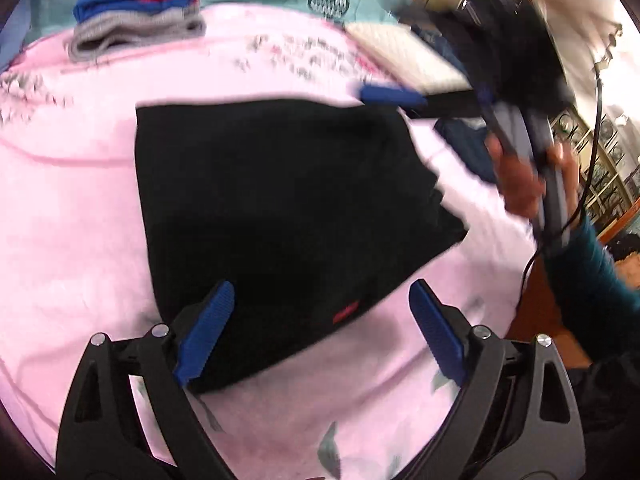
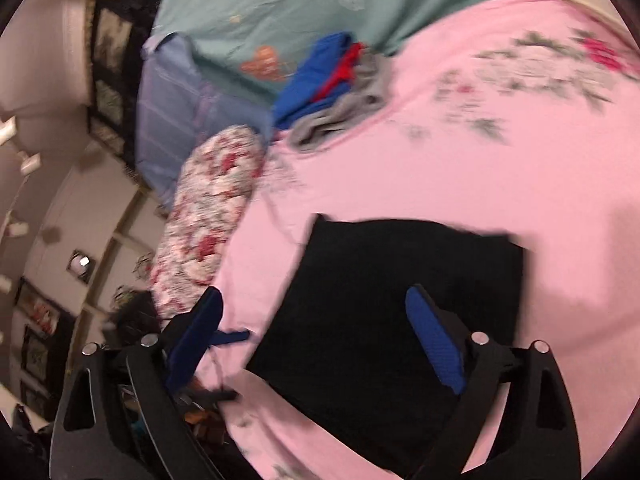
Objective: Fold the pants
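1. the black soft fabric pants point(image 1: 280, 208), already folded into a compact, roughly square pad, lie flat on the pink flowered bed cover point(image 1: 72, 220); a small red label shows near their close edge;
2. the left gripper point(image 1: 322, 332) hangs just above that close edge, jaws wide and holding nothing, one blue pad over the cloth and the other over bare cover; the pants stretch away straight ahead of it;
3. the right gripper point(image 2: 316, 344) hovers at the opposite side, jaws likewise wide and empty; the pad lies ahead and between its fingers; motion blur hides whether it touches;
4. judgement: both are near, the left seems nearer to an edge; no long axis is left to halve, so the fold looks nearly complete;
5. a folded stack of blue and grey clothes point(image 1: 140, 8) sits well apart at the far side of the bed.
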